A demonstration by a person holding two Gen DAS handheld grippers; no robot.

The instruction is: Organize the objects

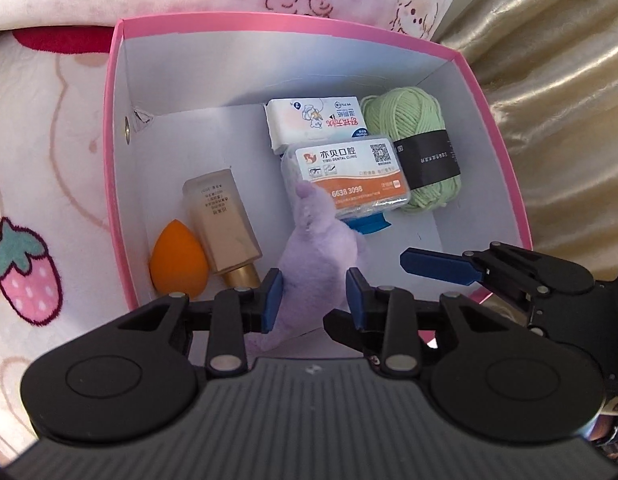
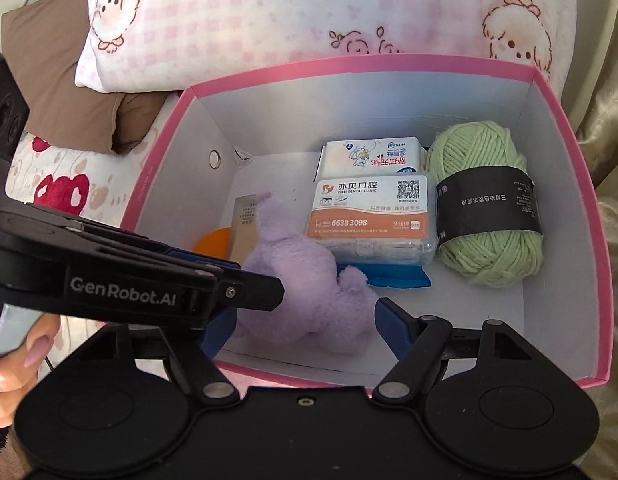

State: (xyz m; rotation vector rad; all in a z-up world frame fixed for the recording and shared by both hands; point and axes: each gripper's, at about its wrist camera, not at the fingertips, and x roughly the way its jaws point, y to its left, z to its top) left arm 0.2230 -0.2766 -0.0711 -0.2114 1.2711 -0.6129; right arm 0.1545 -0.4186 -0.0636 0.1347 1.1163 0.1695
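box (image 2: 569, 184): yarn (image 2: 485, 204) right | floss case (image 2: 369, 216) middle | sponge (image 1: 177, 264) left

Bright soft daylight, mild haze, fisheye bending at edges, sharp centre.

Blue item (image 2: 393, 276) largely buried under floss box (image 2: 369, 216); identity unreadable. Orange sponge (image 2: 215, 240) mostly screened by purple plush (image 2: 309, 300). Yarn label (image 2: 489, 208) print too small.

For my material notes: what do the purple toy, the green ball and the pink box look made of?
Purple toy: soft plush, seemingly, with a fuzzy matte nap. Green ball: yarn, wound strands visible under a dark paper-like band. Pink box: likely cardboard, thin flat walls, white inside.
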